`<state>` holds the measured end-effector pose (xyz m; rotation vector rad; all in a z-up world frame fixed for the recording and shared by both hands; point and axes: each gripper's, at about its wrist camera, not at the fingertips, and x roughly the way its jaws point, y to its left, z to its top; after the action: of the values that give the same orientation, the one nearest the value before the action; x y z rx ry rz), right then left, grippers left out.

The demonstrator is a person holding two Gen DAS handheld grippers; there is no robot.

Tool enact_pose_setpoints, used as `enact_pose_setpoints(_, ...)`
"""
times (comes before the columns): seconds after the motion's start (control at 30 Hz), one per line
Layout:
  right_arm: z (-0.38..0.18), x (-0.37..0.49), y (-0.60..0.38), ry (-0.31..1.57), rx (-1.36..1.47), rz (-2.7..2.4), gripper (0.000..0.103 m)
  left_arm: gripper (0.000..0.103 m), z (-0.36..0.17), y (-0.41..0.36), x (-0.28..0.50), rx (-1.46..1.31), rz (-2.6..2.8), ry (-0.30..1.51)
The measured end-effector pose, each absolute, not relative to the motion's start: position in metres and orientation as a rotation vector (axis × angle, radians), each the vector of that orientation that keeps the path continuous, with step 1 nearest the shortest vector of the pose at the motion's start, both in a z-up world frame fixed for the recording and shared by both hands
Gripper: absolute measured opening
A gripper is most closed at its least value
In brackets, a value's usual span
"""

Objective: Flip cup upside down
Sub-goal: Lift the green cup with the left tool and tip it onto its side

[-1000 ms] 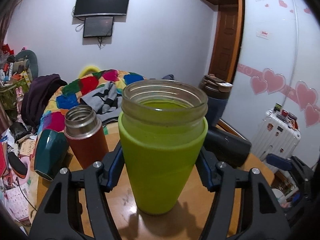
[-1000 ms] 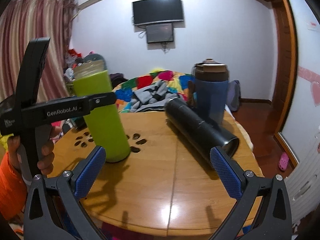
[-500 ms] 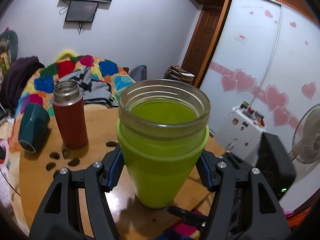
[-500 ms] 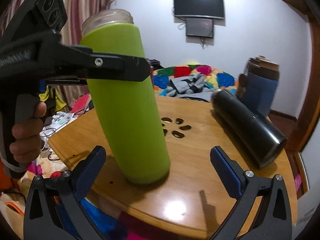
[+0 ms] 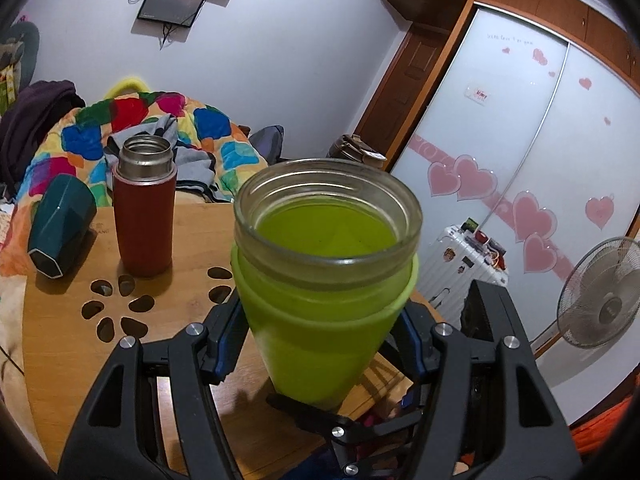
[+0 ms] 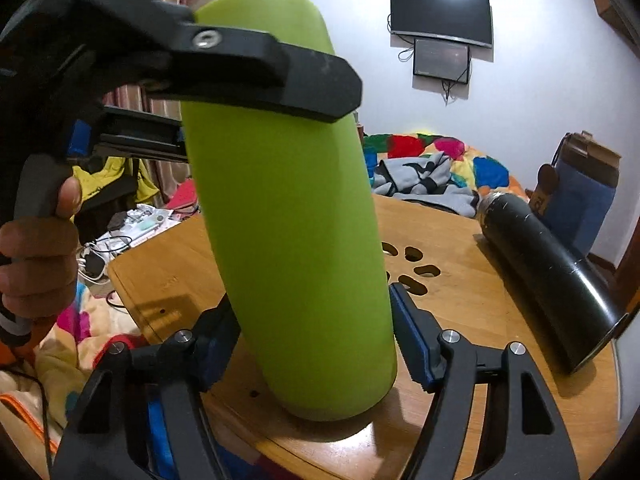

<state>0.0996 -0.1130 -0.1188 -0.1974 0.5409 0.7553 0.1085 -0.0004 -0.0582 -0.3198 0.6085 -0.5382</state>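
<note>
The cup is a tall glass tumbler in a lime-green sleeve (image 5: 320, 312), upright with its open mouth up, held near the front edge of the round wooden table (image 5: 68, 320). My left gripper (image 5: 320, 344) is shut on its upper body. In the right wrist view the cup (image 6: 296, 220) fills the middle, leaning a little. My right gripper (image 6: 312, 344) is closed in around its lower body, blue pads at both sides of the sleeve. The left gripper's black finger (image 6: 256, 68) crosses the cup's top.
A red steel-necked flask (image 5: 144, 208) stands at the far left, a dark teal cup (image 5: 60, 228) lies beside it. A black flask (image 6: 552, 280) lies on the table's right, a blue lidded tumbler (image 6: 580, 196) behind it. A fan (image 5: 600, 304) and suitcase (image 5: 464, 260) stand beyond.
The left gripper has carried the cup toward the table's front edge. The right gripper has come up to the cup and closed from wide open onto its lower body.
</note>
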Motion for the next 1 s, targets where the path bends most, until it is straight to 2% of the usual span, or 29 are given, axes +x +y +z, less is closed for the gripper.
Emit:
enact_pose_setpoints(0.23,-0.116,0.094,-0.114,0.537,-0.200,0.755,0.066,0.065,-0.062,0.004,0.107,-0.305,-0.491,0.581)
enact_pose_setpoints(0.37,-0.115,0.089,-0.116,0.542,-0.190,0.772,0.065,0.073,-0.066,0.006,0.111,-0.290,-0.424,0.580)
enact_pose_setpoints(0.73,-0.118,0.088,-0.118,0.564,-0.146,0.812,0.062,0.086,-0.110,0.025,0.145,-0.463,-0.383,0.749)
enact_pose_setpoints(1.0,-0.119,0.088,-0.118,0.576,-0.136,0.815,0.062,0.089,-0.131,0.035,0.155,-0.548,-0.391,0.844)
